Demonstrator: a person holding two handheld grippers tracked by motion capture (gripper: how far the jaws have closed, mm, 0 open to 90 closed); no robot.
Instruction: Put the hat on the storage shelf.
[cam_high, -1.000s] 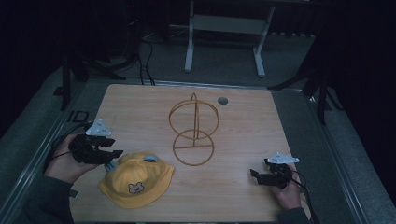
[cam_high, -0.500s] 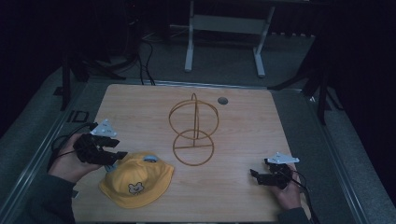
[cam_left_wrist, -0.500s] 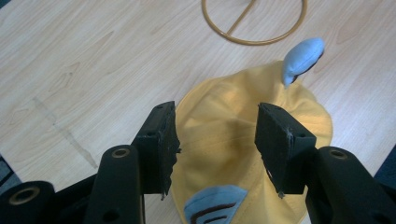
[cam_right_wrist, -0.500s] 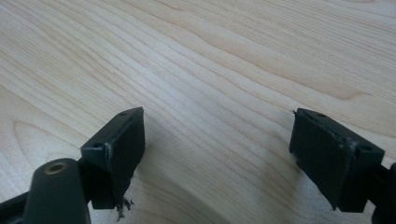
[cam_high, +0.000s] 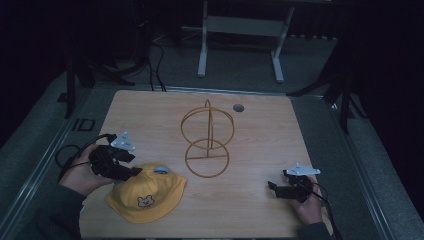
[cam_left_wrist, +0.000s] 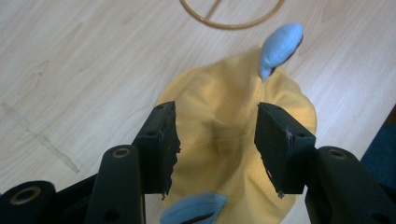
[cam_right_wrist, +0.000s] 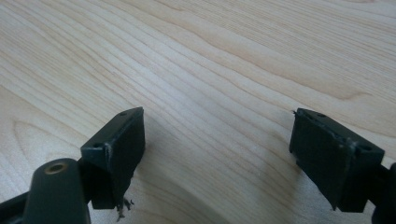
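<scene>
- Dark room around a pale wooden table (cam_high: 150, 110), grey floor and white stand legs in the upper part of the high view.
- Lying flat in the lower left of the high view: yellow cloth bucket hat (cam_high: 146, 192) with a small bear face on the brim and light-blue fabric ears (cam_left_wrist: 279, 47); in the left gripper view, spread beneath and between the jaws, crown bunched into a soft ridge.
- Poised over the hat's upper-left edge: left gripper (cam_high: 131, 171), jaws apart, straddling the yellow ridge with cloth between them, not closed on it.
- Just right of the hat, near table centre: gold wire stand of upright hoops on a ring base (cam_high: 207, 145), close to the hat's brim but apart from it.
- Resting in the lower right of the high view, well apart from hat and stand: right gripper (cam_high: 278, 188), jaws wide apart over bare wood (cam_right_wrist: 210, 70).
- Possible trouble: a shallow pinch taking only a thin fold, letting the limp cloth slip out on lifting.
- Possible trouble: a grip at one edge leaving the hat drooping, brim dragging into the light wire stand and tipping or shoving it.
- Possible trouble: a blue ear snagging between jaw and crown.
- Compared with a second ago: left gripper lower and nearer the hat, now over its edge; hat, stand and right gripper in the same places.
</scene>
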